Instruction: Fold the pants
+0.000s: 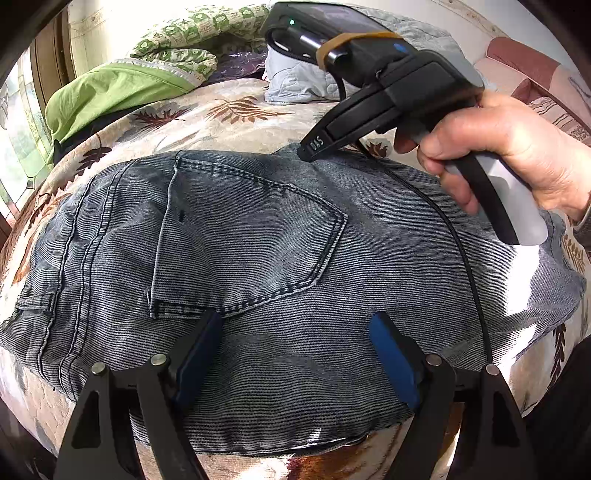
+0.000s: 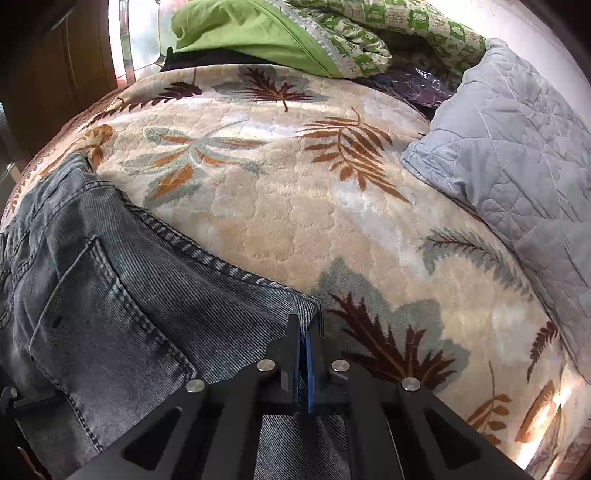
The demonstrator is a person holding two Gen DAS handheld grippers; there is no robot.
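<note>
Grey-blue corduroy-like denim pants (image 1: 258, 240) lie folded on a leaf-patterned bed cover, back pocket (image 1: 251, 236) up. My left gripper (image 1: 295, 325) is open, its blue pads just above the near edge of the pants, holding nothing. My right gripper (image 1: 308, 151) shows in the left view, held by a hand, its tip at the far edge of the pants. In the right wrist view the right gripper (image 2: 304, 332) is shut on the far corner of the pants (image 2: 110, 295), at the stitched hem.
The leaf-patterned bed cover (image 2: 295, 184) spreads beyond the pants. A grey quilted pillow (image 2: 517, 155) lies at the right, a green blanket (image 2: 258, 33) at the back. A black cable (image 1: 465, 258) runs across the pants.
</note>
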